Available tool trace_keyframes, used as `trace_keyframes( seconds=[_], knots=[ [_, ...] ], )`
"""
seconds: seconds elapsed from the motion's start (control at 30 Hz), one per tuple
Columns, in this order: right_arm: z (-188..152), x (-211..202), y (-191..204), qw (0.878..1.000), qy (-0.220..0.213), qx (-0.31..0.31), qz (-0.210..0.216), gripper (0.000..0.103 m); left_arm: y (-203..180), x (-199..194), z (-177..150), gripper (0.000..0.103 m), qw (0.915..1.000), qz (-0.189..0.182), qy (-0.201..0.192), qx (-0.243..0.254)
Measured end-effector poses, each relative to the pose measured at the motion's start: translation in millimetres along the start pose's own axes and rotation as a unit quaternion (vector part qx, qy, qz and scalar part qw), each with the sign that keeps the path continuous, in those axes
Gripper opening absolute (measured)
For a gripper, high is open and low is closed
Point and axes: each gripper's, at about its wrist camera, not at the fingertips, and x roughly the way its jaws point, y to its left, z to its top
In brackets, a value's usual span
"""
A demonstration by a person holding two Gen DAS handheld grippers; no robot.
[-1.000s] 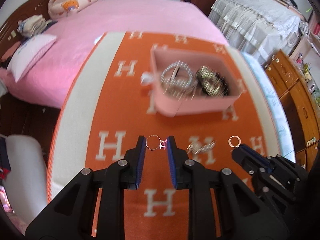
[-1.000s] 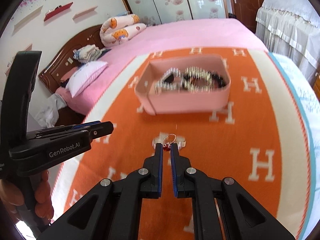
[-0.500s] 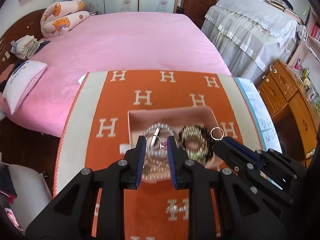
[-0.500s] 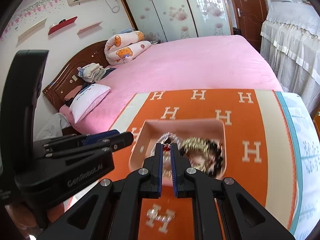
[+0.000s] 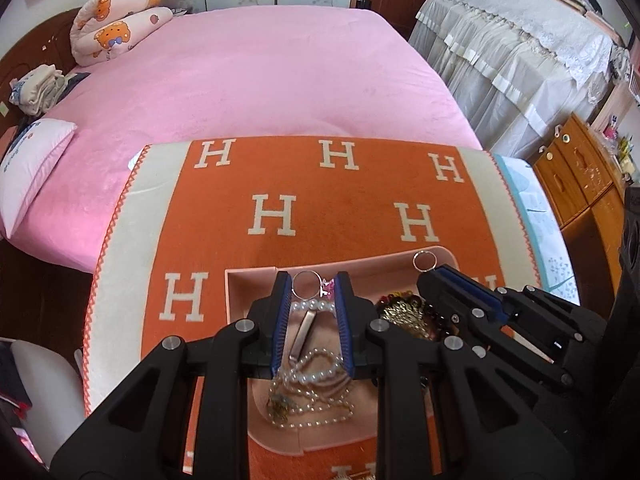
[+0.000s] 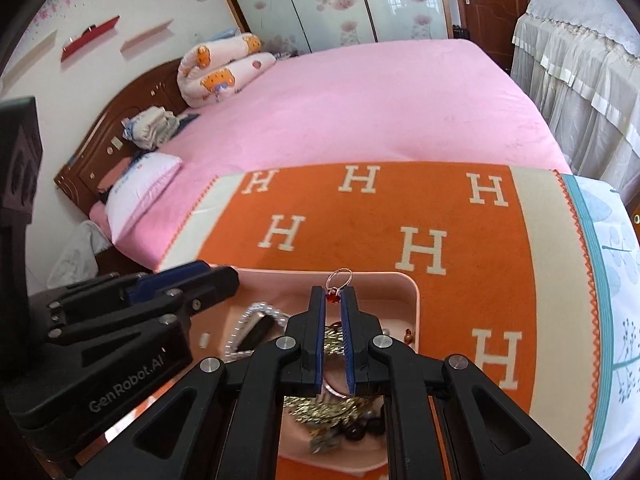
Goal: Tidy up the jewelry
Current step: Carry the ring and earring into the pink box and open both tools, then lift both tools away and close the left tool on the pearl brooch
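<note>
1. The left gripper (image 5: 309, 289) pinches a pink-stoned ring (image 5: 307, 285); the right gripper (image 6: 333, 297) is clenched on a red-stoned ring (image 6: 338, 278).
2. Both rings hang over the pink tray (image 5: 236, 292), near its far edge.
3. Pearl strands (image 5: 316, 372) and gold pieces (image 6: 334, 404) already lie inside.
4. What is left, I judge, is releasing both rings.

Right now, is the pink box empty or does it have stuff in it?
It has stuff: the pink box holds a pearl necklace and gold jewelry.

pink tray (image 5: 256, 280): near rim behind hand-held gripper | gold chain (image 6: 332, 408): partly hidden, blurred
</note>
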Motion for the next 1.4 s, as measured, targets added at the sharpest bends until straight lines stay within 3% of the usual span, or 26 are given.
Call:
trace_keyframes(
  seconds=[0.07, 0.17, 0.23, 0.4, 0.5, 1.4],
  knots=[
    [-1.8, 8.1, -2.6, 1.000, 0.008, -0.003, -0.004, 0.009, 0.2, 5.9, -0.1, 0.019, 1.0000, 0.001, 0.005, 0.002],
    [-4.7, 16.5, -3.6, 1.000, 0.016, -0.009, -0.012, 0.026, -0.4, 14.4, 0.2, 0.020, 0.9998, 0.006, 0.017, 0.007],
    [-6.9, 17.4, -4.0, 1.000, 0.008, -0.013, -0.023, 0.030, 0.0, 19.1, -0.4, 0.022, 0.9996, 0.008, 0.025, 0.006],
    [-10.4, 14.7, -11.0, 1.000, -0.002, -0.001, -0.029, 0.032, 6.3, 23.4, -4.5, 0.047, 0.9994, 0.006, 0.034, -0.007],
    [-12.3, 9.8, -14.2, 0.999, -0.006, 0.006, -0.031, 0.032, 7.7, 21.1, -8.0, 0.052, 0.9994, 0.003, 0.033, -0.008],
    [-47.3, -57.8, 12.5, 0.998, -0.039, 0.020, -0.041, 0.032, 12.2, -50.4, -41.5, 0.053, 0.9999, -0.012, -0.002, 0.002]
  ],
)
